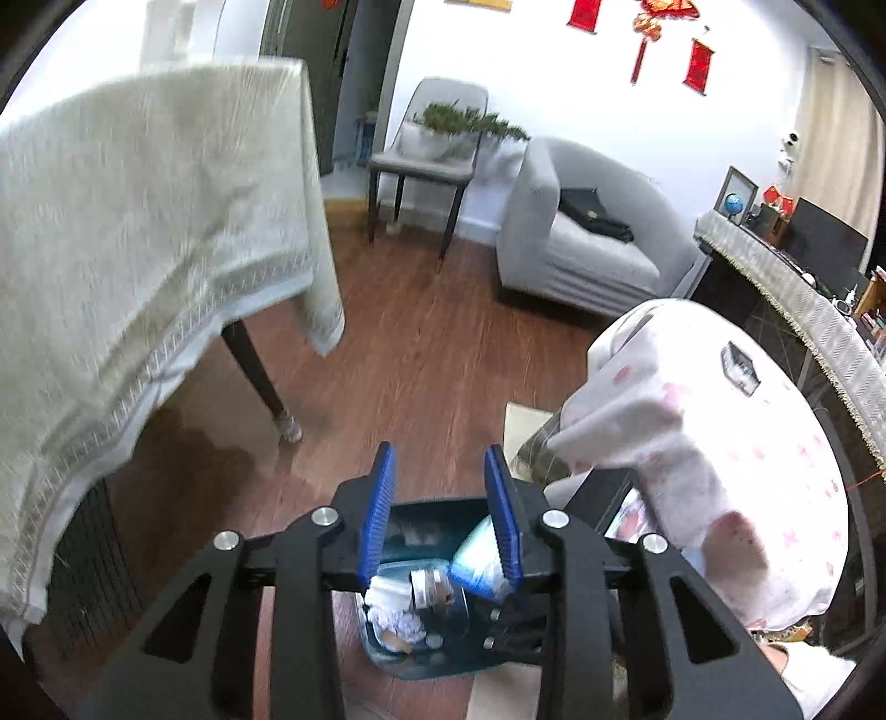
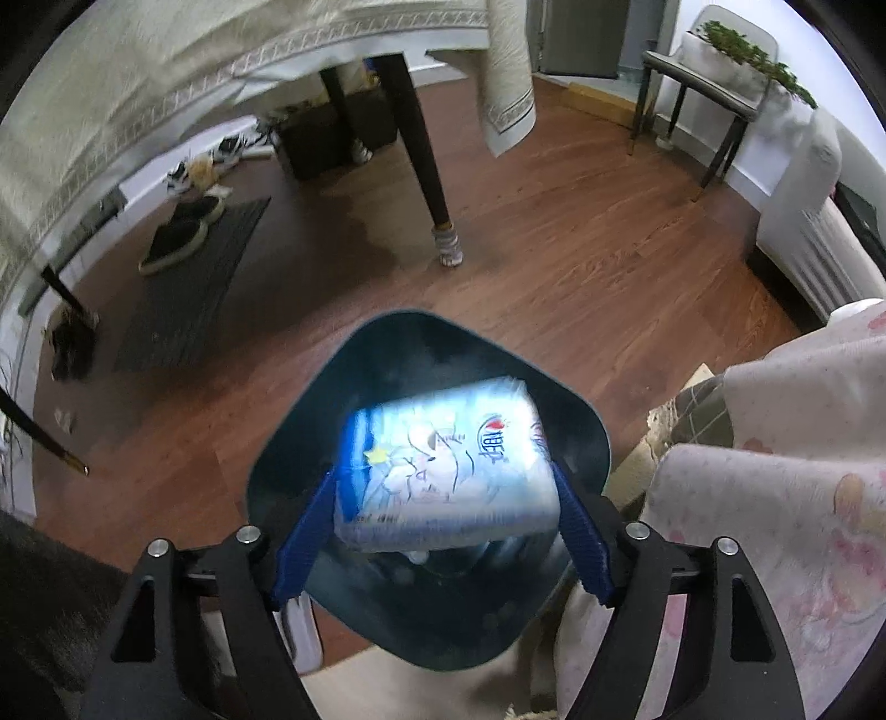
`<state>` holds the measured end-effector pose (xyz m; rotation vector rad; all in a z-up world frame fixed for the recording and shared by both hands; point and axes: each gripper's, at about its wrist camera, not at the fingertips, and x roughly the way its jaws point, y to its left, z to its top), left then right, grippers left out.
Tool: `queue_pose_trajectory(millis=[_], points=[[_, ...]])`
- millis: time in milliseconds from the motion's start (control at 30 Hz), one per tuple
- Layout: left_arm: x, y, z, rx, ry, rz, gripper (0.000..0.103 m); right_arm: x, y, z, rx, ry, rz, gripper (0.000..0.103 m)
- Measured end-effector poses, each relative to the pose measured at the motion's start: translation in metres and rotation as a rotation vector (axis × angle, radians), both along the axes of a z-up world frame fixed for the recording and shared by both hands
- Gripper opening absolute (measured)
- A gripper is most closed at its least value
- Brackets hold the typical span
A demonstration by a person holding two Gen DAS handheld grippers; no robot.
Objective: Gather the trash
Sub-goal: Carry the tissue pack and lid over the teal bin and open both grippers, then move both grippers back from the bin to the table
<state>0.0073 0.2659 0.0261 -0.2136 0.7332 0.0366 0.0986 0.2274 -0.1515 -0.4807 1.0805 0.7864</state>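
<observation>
While the right gripper (image 2: 443,526) holds the blue-and-white plastic tissue pack (image 2: 443,471) between wide-set jaws directly above the dark teal bin (image 2: 288,443), release appears next; the left gripper (image 1: 440,515) stands part-open and empty.

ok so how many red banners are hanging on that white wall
2 plain red banners: one near the top middle of the left wrist view, cut by the picture's edge, and one further right. A red tasselled knot hangs between them. More may hang out of frame.
</observation>
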Motion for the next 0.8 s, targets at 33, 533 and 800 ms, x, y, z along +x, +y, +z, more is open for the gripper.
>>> queue_pose_trajectory(millis=[33, 533, 800], points=[[0.001, 0.0, 0.004, 0.002, -0.009, -0.001, 0.035, -0.002, -0.001, 0.001, -0.001, -0.001, 0.004, 0.081], [0.015, -0.027, 0.031, -0.006, -0.075, 0.011, 0.036, -0.016, -0.029, 0.078, 0.146, -0.087, 0.029, 0.086], [0.019, -0.042, 0.053, 0.0, -0.137, 0.019, 0.045, -0.011, -0.067, 0.13, 0.23, -0.175, -0.004, 0.073]])
